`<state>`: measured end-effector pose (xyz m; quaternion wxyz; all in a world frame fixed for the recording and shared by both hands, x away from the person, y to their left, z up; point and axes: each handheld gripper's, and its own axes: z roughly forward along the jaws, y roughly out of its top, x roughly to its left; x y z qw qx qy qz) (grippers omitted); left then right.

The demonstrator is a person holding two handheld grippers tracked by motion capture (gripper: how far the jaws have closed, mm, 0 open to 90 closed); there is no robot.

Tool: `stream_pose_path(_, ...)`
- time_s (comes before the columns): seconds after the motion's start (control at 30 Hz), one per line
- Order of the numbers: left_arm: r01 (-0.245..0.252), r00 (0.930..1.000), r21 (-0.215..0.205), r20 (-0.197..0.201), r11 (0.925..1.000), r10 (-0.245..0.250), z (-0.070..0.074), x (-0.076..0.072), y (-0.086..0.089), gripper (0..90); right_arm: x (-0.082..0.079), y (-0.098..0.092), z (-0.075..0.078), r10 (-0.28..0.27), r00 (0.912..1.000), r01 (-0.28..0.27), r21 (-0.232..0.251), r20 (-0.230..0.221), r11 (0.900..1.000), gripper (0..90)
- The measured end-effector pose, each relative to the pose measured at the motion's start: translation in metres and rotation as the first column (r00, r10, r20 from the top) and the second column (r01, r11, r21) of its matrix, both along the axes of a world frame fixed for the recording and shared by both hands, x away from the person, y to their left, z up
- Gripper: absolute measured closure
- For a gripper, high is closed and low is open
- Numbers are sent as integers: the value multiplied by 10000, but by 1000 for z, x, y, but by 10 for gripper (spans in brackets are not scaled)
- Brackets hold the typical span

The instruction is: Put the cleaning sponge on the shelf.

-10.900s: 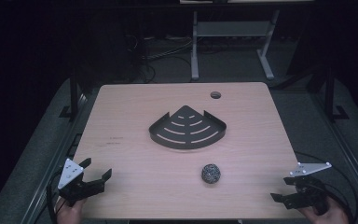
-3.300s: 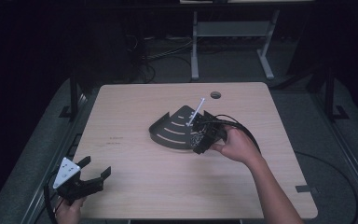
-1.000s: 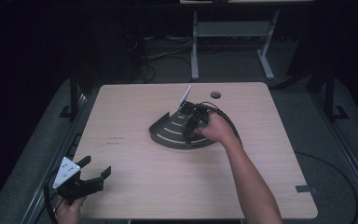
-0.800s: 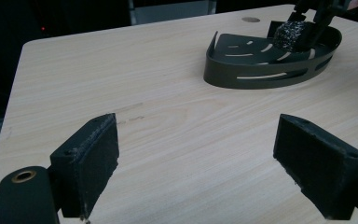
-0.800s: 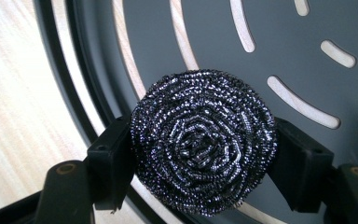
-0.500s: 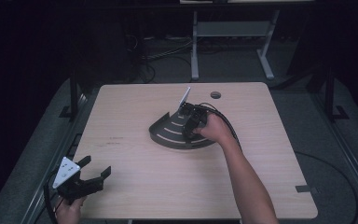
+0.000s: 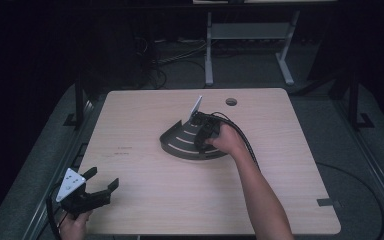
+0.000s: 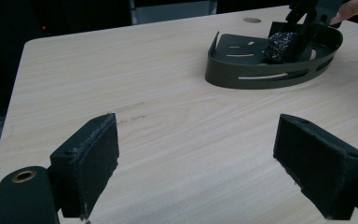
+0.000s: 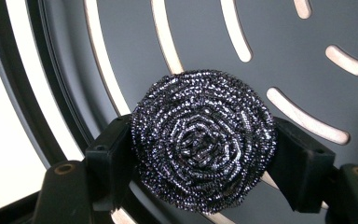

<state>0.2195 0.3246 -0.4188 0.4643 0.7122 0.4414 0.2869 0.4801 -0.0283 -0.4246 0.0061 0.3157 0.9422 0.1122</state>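
Note:
A dark, fan-shaped slotted tray [image 7: 177, 140] sits at the middle of the wooden table. My right gripper [image 7: 202, 137] reaches into it from the right, tilted downward, shut on a round steel-wool scrubber [image 9: 203, 140]. In the right gripper view the scrubber is squeezed between both pads just above the tray's slotted floor [image 9: 205, 32]. The left gripper view shows the scrubber [image 8: 279, 46] inside the tray's wall [image 8: 242, 77]. My left gripper [image 7: 102, 179] rests at the table's near left corner, open with nothing between its pads [image 8: 93, 154].
The table [image 7: 280, 165] has a small round hole [image 7: 231, 101] near its far edge, behind the tray. A metal stand [image 7: 245, 35] and cables lie on the dark floor beyond. My right forearm crosses the table's near right part.
The scrubber, once lying on the table in front of the tray, was taken by my right gripper and carried into the tray. In the last second it barely moved. My left gripper stayed put.

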Motion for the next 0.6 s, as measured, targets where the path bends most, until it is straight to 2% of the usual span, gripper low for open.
stream_pose_path(0.3, -20, 10000, 14, 24, 10000, 20, 0, -1, 1, 133, 2, 2, -1, -79, 9999, 77, 229, 74, 9997, 286)
stream_pose_path(0.6, 2, 10000, 3, 8, 10000, -2, 0, 0, 0, 133, 3, 3, -3, -199, 9997, 197, 112, 159, 9997, 284)
